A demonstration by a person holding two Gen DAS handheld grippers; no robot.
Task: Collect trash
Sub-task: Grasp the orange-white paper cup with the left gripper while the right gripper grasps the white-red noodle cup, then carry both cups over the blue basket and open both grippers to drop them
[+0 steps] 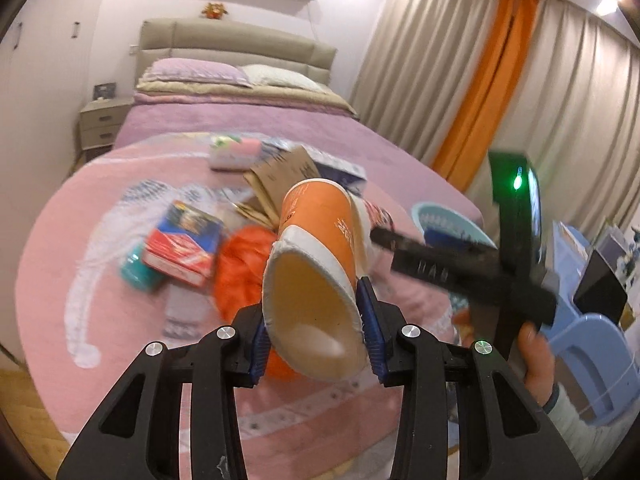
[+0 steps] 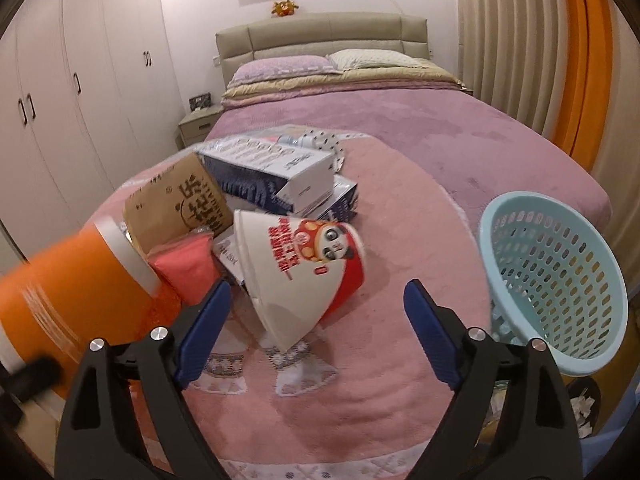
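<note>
My left gripper (image 1: 316, 336) is shut on an orange paper cup (image 1: 320, 240), lifted above the pink blanket, its open mouth toward the camera. The cup also shows at the left of the right wrist view (image 2: 68, 292). My right gripper (image 2: 316, 320) is open and empty, just in front of a white and red paper bowl with a panda print (image 2: 304, 276) lying on its side. A light blue perforated basket (image 2: 556, 284) stands tilted to the right of it. The right gripper also shows in the left wrist view (image 1: 460, 264).
More trash lies on the pink blanket (image 2: 320, 408): a brown paper bag (image 2: 180, 204), white and blue cartons (image 2: 276, 180), a red and blue box (image 1: 184, 244), an orange plastic bag (image 1: 240, 268). A blue stool (image 1: 588, 356) stands at the right of the bed.
</note>
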